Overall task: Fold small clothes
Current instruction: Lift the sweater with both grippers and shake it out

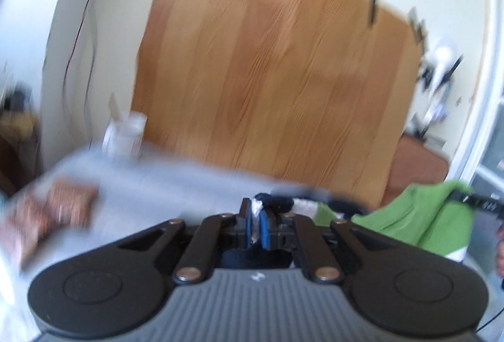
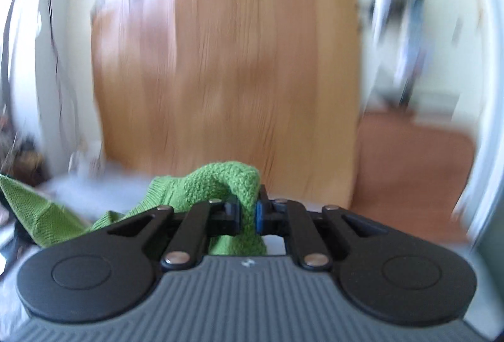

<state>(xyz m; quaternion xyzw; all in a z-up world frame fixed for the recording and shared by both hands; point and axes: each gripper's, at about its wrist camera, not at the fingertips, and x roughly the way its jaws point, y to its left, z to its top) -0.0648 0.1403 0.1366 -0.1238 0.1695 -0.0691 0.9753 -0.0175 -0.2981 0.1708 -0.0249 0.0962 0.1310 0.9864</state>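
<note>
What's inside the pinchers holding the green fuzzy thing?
The right gripper is squeezed on a fold of the green sock. The fuzzy cloth fills the gap between the fingers, so whatever lies under that fold is hidden.

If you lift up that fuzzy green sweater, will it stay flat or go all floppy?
Probably floppy: where the right gripper pinches the green sweater, the knit bends over the fingers in a soft loop. It likely hangs down between both grippers, since the left gripper seems to pinch its white and dark edge and the cloth sags. The fuzzy knit probably won't slip easily.
</note>
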